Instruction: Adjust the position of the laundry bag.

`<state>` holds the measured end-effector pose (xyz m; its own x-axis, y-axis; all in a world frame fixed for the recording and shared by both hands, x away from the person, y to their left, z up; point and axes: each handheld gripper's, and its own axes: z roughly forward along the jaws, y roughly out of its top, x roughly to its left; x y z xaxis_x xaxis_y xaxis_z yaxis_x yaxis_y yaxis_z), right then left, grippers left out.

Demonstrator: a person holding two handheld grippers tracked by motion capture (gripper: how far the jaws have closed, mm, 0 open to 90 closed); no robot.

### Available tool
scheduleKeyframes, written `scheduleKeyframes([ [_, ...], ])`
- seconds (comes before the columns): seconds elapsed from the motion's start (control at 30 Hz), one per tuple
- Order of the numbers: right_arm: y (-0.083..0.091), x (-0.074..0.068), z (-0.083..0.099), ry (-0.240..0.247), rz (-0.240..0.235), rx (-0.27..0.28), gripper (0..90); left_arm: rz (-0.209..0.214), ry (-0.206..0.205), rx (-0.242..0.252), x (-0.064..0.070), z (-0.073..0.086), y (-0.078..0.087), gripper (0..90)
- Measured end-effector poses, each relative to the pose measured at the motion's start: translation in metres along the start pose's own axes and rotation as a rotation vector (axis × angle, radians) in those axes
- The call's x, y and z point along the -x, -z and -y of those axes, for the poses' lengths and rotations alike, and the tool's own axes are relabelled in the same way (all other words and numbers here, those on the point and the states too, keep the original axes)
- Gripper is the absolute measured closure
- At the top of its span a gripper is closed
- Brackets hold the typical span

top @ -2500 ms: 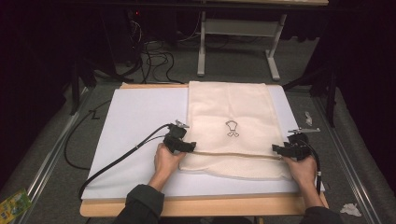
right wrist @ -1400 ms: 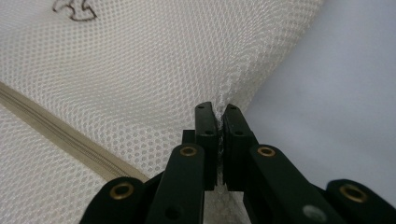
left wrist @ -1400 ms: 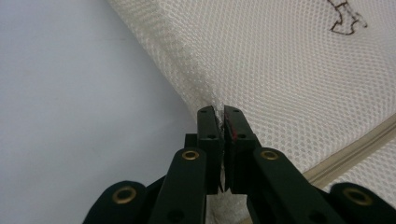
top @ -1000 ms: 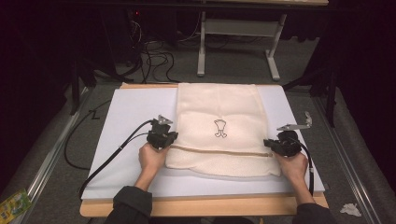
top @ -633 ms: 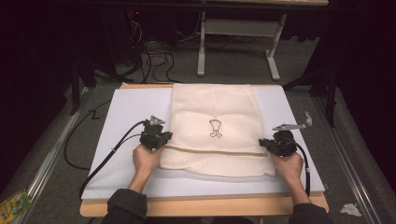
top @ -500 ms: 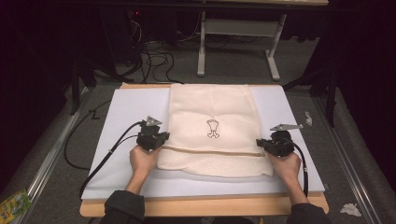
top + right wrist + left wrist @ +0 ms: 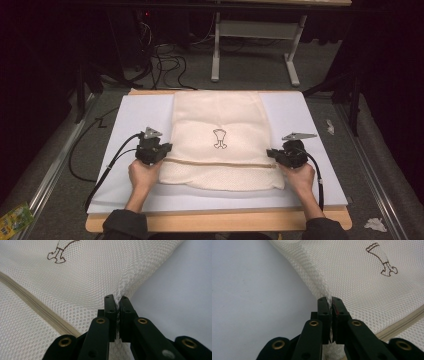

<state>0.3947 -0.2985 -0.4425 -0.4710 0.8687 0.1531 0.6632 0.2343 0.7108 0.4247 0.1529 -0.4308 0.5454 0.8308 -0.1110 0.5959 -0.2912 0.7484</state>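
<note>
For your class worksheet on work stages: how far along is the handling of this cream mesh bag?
Done: the cream mesh laundry bag lies flat on the white table cover, its near part folded over along the beige zip. In hand: the left claw and right claw each pinch a side edge. Left: further folds, probably.

A cream mesh bag (image 7: 220, 142) lies flat mid-table, apparently folded, with a beige zipper band (image 7: 220, 163) and a small brown emblem (image 7: 219, 138).

A wooden table (image 7: 220, 220) carries a white sheet (image 7: 135, 117) covering nearly all its top. On the sheet's middle lies a cream mesh laundry bag (image 7: 220, 122), reaching the far edge.
</note>
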Motion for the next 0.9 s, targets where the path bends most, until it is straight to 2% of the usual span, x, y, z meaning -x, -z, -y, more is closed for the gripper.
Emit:
scheduleKeyframes([
  [0.3, -0.005, -0.01, -0.002, 0.014, -0.02, -0.003, 88.0, -0.015, 0.012, 0.006, -0.008, 0.015, 0.007, 86.8],
  [0.5, -0.008, -0.013, 0.001, 0.003, -0.033, 0.0, 87.9, -0.024, 0.014, 0.014, -0.008, 0.023, 0.009, 86.3],
  [0.73, -0.009, -0.016, 0.004, 0.009, -0.026, -0.001, 87.7, -0.019, 0.02, 0.004, -0.007, 0.03, 0.011, 86.4],
  [0.9, -0.008, -0.016, 0.005, 0.014, -0.026, -0.008, 87.5, -0.026, 0.007, 0.002, -0.005, 0.033, 0.011, 86.0],
])
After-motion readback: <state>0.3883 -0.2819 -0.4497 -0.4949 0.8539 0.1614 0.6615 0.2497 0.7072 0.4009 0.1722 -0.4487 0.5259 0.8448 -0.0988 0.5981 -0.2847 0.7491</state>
